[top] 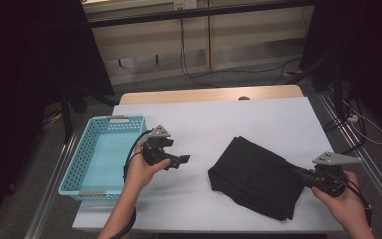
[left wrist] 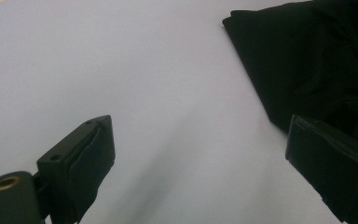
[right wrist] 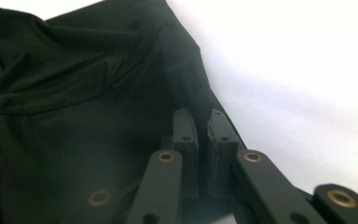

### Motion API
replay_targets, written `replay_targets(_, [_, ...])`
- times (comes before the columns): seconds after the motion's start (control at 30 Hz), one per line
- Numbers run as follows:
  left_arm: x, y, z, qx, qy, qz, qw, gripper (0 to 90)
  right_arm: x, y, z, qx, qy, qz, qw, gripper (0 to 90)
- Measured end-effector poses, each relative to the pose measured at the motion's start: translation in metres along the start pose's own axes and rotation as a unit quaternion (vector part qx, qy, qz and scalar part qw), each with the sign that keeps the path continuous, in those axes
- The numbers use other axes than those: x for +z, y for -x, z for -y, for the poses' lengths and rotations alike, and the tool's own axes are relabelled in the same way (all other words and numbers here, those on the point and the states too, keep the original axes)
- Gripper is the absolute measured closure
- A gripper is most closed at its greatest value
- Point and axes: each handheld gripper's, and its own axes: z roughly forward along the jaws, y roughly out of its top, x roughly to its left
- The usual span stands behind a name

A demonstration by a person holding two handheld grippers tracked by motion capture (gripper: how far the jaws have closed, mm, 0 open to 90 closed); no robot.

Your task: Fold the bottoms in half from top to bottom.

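High view: creased, folded black cloth (top: 253, 174)

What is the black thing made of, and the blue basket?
The black thing looks like soft, matte cloth, maybe a folded garment: it wrinkles and shows a stitched seam in the right gripper view. The basket looks like hard, light-blue plastic, with smooth walls pierced by rows of small holes.

One black cloth (top: 253, 177) — one blue basket (top: 104, 154) — two claws: left (top: 183, 161), right (top: 298, 173)

Right hand-held gripper (right wrist: 204, 122) jaws pinched together on edge of folded black fabric garment (right wrist: 74, 107), lying on white surface (right wrist: 298, 70).
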Motion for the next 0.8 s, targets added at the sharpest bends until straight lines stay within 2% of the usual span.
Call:
replay_targets(0.1, [0.001,0.002,0.0,0.002,-0.001,0.0,1.0,8.1,0.0,0.001,0.002,0.001,-0.002,0.001,1.0,80.6])
replay_targets(0.27, [0.003,0.005,-0.001,0.001,-0.001,-0.001,1.0,8.1,0.002,-0.002,0.001,-0.001,0.004,0.012,0.9999,57.3])
replay_targets(0.33, [0.005,0.006,0.0,0.0,-0.002,0.002,1.0,8.0,0.004,-0.004,0.0,-0.004,0.008,0.013,0.9999,52.5])
replay_targets(0.47, [0.01,0.01,0.0,0.001,-0.01,0.001,1.0,8.0,0.008,-0.007,-0.002,-0.002,0.018,0.02,0.9996,36.1])
replay_targets(0.8, [0.028,0.026,-0.001,0.015,-0.03,0.009,0.9994,8.0,0.015,-0.011,-0.004,0.004,0.018,0.014,0.9997,25.0])
